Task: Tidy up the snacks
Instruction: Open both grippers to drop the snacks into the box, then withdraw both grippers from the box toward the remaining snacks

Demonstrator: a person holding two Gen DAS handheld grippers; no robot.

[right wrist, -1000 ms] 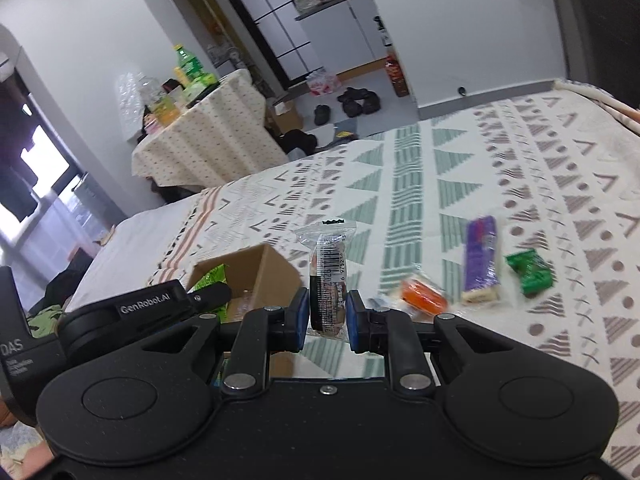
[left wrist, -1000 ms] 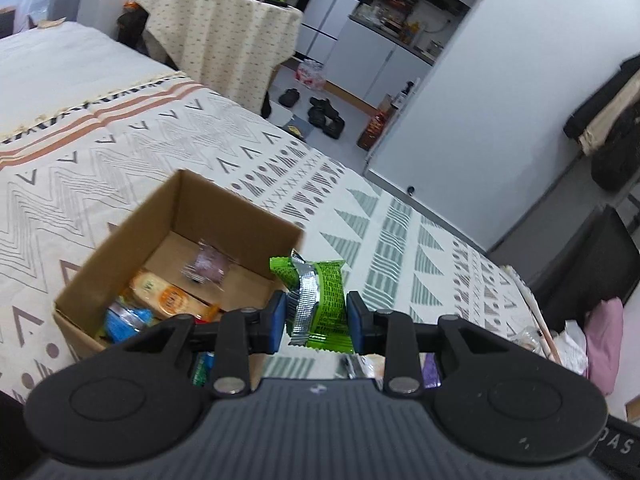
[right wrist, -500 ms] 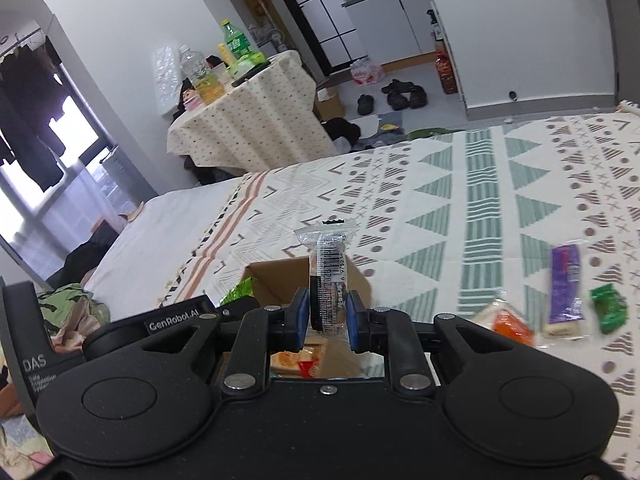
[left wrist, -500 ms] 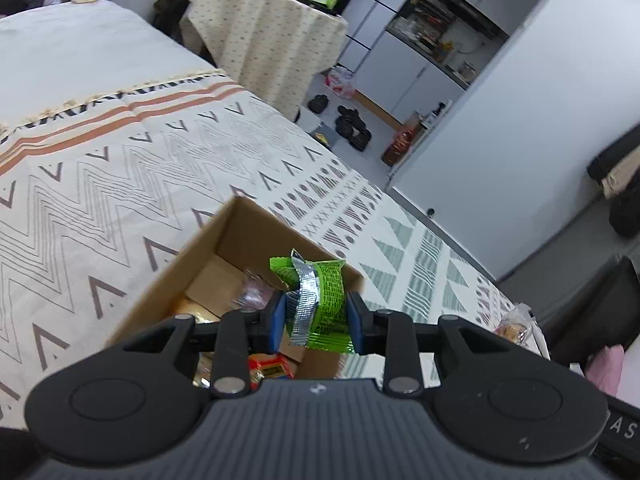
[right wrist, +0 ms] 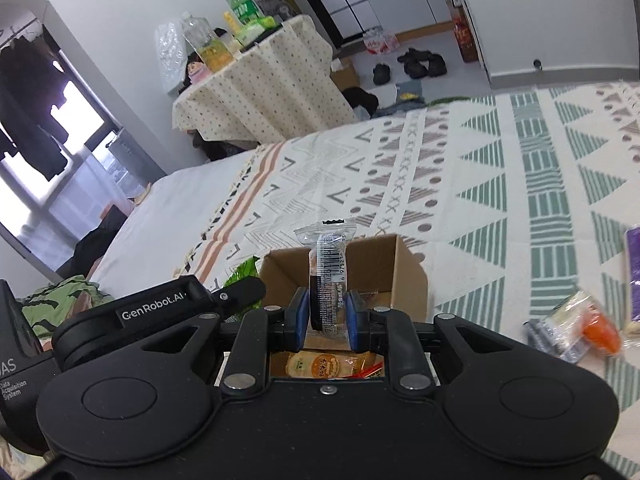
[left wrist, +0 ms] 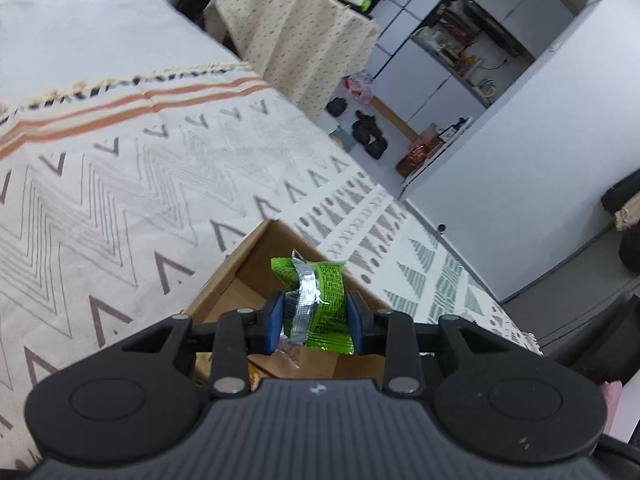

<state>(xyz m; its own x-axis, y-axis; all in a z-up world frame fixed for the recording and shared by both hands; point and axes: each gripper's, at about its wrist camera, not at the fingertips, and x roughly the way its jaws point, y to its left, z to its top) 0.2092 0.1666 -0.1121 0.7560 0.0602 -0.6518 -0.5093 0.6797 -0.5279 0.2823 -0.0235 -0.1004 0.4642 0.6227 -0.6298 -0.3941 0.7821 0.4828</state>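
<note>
My left gripper [left wrist: 315,322] is shut on a green snack packet [left wrist: 316,300] with a silver seam, held over the open cardboard box [left wrist: 240,264] on the patterned bedspread. My right gripper [right wrist: 329,318] is shut on a clear-wrapped dark snack bar [right wrist: 330,276], upright, also above the box [right wrist: 404,276]. Several wrapped snacks [right wrist: 320,364] lie inside the box, partly hidden by the gripper bodies. In the right wrist view the left gripper's body [right wrist: 160,308] is close on the left, with the green packet [right wrist: 240,274] peeking past it.
Loose snacks lie on the bedspread to the right: an orange packet [right wrist: 596,328] and a purple bar [right wrist: 634,272]. Beyond the bed stands a cloth-covered table [right wrist: 260,92] with bottles; shoes [right wrist: 420,64] lie on the floor near cabinets.
Both grippers have moved towards and over the box with their snacks still held. The box now sits right under the fingers, and the loose snacks have slid to the right edge of view.
</note>
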